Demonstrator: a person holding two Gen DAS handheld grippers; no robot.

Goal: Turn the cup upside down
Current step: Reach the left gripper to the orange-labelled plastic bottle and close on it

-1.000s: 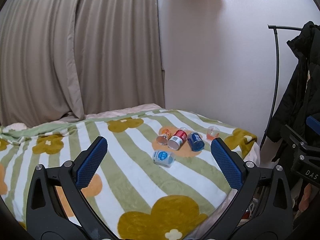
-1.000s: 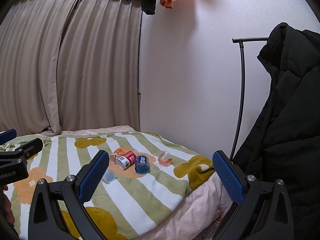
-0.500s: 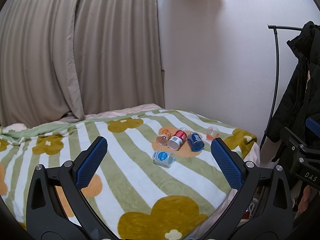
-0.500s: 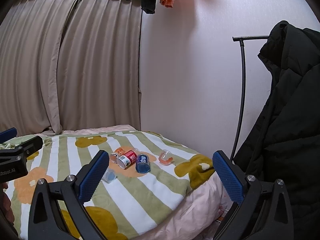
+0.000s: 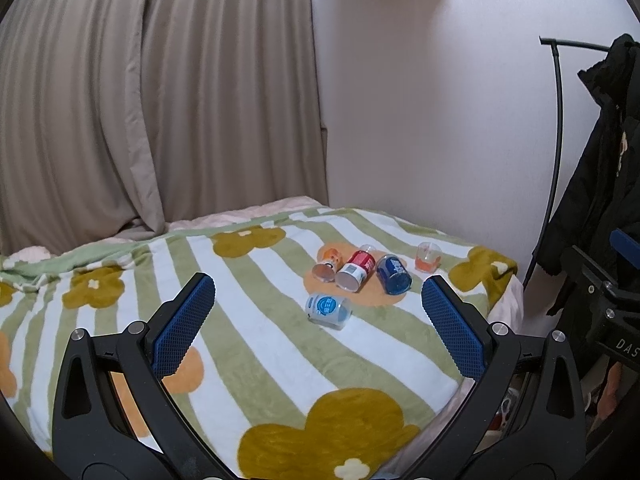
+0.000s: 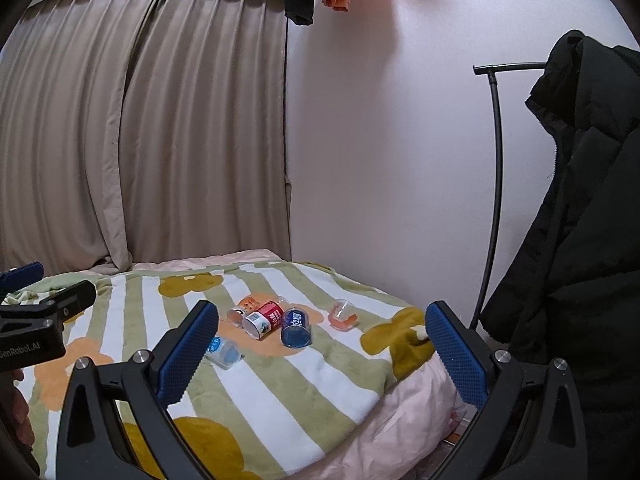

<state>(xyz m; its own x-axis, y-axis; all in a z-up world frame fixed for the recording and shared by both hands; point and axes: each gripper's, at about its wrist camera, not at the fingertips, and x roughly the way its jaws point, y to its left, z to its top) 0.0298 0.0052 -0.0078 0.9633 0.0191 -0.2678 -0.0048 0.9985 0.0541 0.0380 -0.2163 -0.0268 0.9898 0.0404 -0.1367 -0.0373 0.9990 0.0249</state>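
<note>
Several small cups lie on their sides on a striped flower blanket [image 5: 260,360]: a light blue cup [image 5: 328,310], an orange cup [image 5: 327,264], a red cup [image 5: 355,270] and a dark blue cup [image 5: 394,274]. A clear cup with an orange bottom [image 5: 427,257] stands further right. In the right wrist view they show as light blue [image 6: 223,351], red [image 6: 264,318], dark blue [image 6: 296,327] and clear orange [image 6: 342,313]. My left gripper [image 5: 318,316] is open and empty, well short of the cups. My right gripper [image 6: 322,346] is open and empty, also held back from them.
The bed's right edge [image 6: 400,400] drops off near the wall. A black coat [image 6: 580,240] hangs on a thin black rack [image 6: 494,160] at the right. Curtains [image 5: 140,100] hang behind the bed. The left gripper's body [image 6: 36,328] shows at the left edge of the right wrist view.
The right gripper view has shifted slightly; the cups have not moved and both grippers stay open.
</note>
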